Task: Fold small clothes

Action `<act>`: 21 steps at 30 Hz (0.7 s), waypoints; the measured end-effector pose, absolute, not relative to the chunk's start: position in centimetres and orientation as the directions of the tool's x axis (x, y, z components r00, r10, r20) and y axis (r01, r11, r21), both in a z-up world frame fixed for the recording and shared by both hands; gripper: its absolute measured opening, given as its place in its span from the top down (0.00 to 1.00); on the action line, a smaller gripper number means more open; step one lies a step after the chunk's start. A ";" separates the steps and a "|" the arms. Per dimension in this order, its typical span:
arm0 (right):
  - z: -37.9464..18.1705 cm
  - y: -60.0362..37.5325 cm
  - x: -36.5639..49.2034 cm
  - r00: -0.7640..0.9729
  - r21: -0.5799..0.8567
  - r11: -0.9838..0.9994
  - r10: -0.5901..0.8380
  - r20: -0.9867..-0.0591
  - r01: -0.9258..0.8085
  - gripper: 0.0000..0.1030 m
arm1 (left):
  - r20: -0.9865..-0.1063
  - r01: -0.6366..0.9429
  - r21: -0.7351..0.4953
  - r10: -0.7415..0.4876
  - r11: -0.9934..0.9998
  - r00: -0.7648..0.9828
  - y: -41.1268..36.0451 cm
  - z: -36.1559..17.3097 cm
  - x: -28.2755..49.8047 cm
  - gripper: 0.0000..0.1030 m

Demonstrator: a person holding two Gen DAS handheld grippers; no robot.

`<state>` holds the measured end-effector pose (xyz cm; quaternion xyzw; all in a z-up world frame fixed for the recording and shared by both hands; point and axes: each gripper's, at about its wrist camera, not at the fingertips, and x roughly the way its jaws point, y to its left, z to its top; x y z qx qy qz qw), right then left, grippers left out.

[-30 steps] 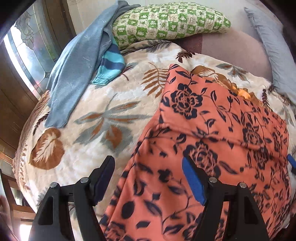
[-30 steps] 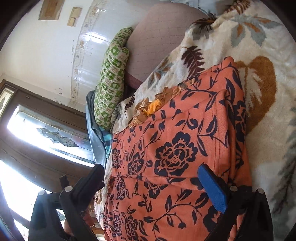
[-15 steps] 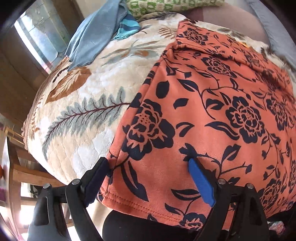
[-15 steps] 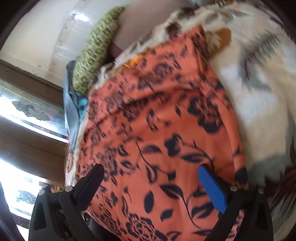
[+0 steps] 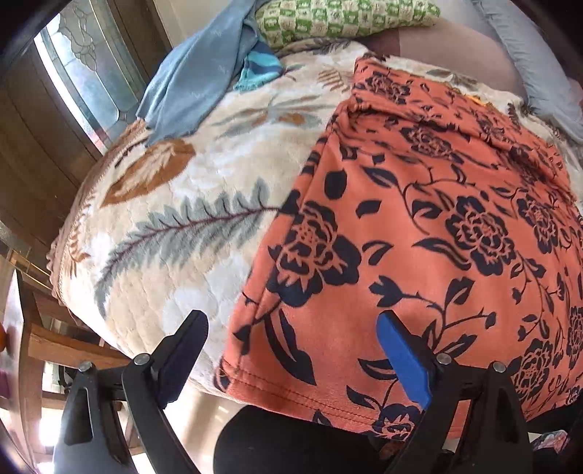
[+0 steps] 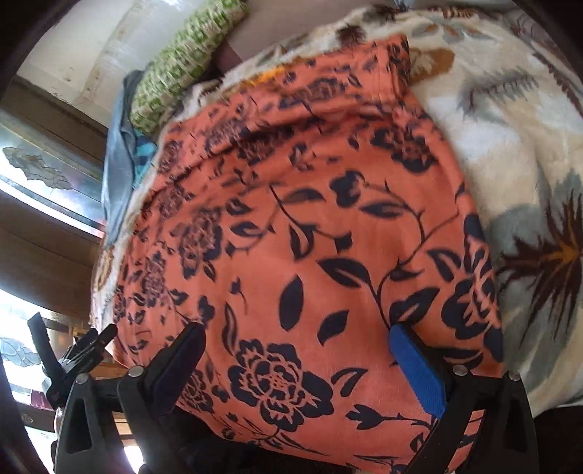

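An orange garment with dark blue flowers (image 5: 419,226) lies spread on a leaf-patterned blanket, its hem hanging over the bed's near edge. It also fills the right wrist view (image 6: 309,237). My left gripper (image 5: 291,339) is open, its jaws standing on either side of the garment's near left corner at the hem. My right gripper (image 6: 297,350) is open over the garment's near right part, with its blue pad (image 6: 415,368) close to the cloth. Neither holds anything.
The blanket (image 5: 175,226) covers the bed. A blue garment (image 5: 193,84) and a striped teal piece (image 5: 258,69) lie at the far left, next to a green checked pillow (image 5: 346,18). A grey pillow (image 5: 524,62) is at the far right. A wooden chair (image 5: 54,342) stands below the bed's edge.
Both grippers have drawn back and down from over the garment's middle to its near hem at the bed's edge. They stayed open throughout. The garment lies as before.
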<state>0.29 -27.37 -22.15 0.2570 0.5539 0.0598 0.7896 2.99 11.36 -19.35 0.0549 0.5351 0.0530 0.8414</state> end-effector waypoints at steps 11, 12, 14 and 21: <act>-21.4 -25.5 0.5 0.345 0.331 0.936 0.274 -0.898 0.117 0.00 | -0.911 -0.075 0.142 0.160 0.987 0.381 11.8 -20.1 3.3 0.00; -21.2 -25.5 0.4 0.350 0.344 0.931 0.284 -0.893 0.124 0.00 | -0.904 -0.059 0.173 0.183 0.983 0.387 11.4 -19.8 3.3 0.00; -20.8 -25.6 0.4 0.366 0.377 0.917 0.308 -0.878 0.133 0.00 | -0.899 -0.036 0.176 0.176 0.984 0.401 10.6 -19.1 3.2 0.00; -16.8 -26.2 -1.5 0.466 0.347 0.933 0.267 -0.844 0.093 0.00 | -0.869 0.035 0.142 0.108 0.989 0.482 6.8 -15.7 2.9 0.00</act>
